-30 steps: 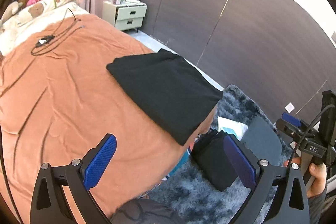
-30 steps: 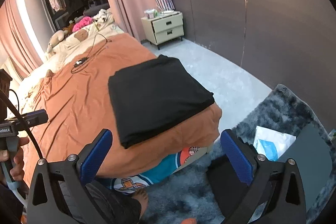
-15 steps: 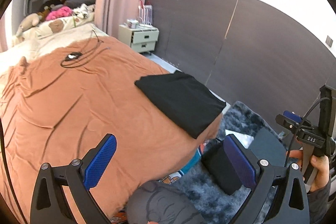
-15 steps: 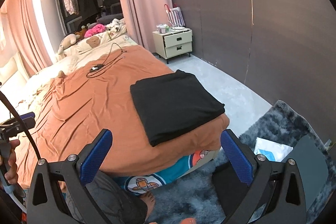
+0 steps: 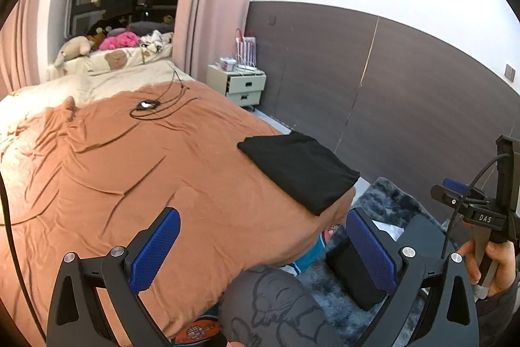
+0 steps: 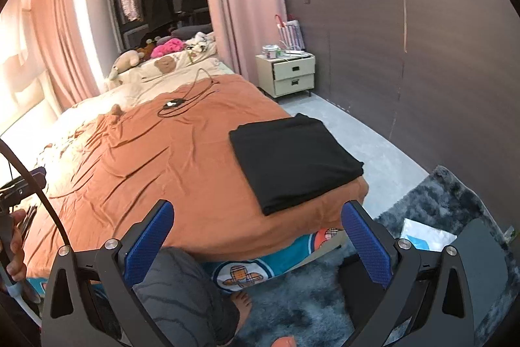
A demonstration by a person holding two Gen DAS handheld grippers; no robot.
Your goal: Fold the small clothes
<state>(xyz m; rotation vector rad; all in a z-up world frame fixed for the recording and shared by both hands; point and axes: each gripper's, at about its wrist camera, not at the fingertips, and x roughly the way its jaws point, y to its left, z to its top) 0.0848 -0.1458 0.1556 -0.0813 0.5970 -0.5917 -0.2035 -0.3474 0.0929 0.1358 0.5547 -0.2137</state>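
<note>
Risk at this moment sits mostly at the bed's corner. The black garment (image 6: 294, 160) lies folded flat on the orange bedspread (image 6: 156, 158), close to the corner nearest the grey rug (image 6: 438, 204), with one end reaching almost to the edge. A careless brush or a tug on the bedspread could, I judge, slide it off onto the floor and undo the fold.

Neither tool holds anything. The left gripper (image 5: 260, 246) is spread wide, raised above the bedspread and well apart from the garment; the right gripper (image 6: 256, 239) is likewise spread wide and empty, seen above the person's knee (image 6: 182, 285) and the bed's edge.

If more pieces wait in the dark stack (image 5: 354, 275) on the rug, bending down for them could bump the overhanging bedspread. A black cable (image 6: 182, 101) lies looped further up the bed, well clear of the garment but liable to snag anything spread out there. Each tool also trails its own cord (image 5: 468, 181), which could drag across the fabric during a reach.
</note>
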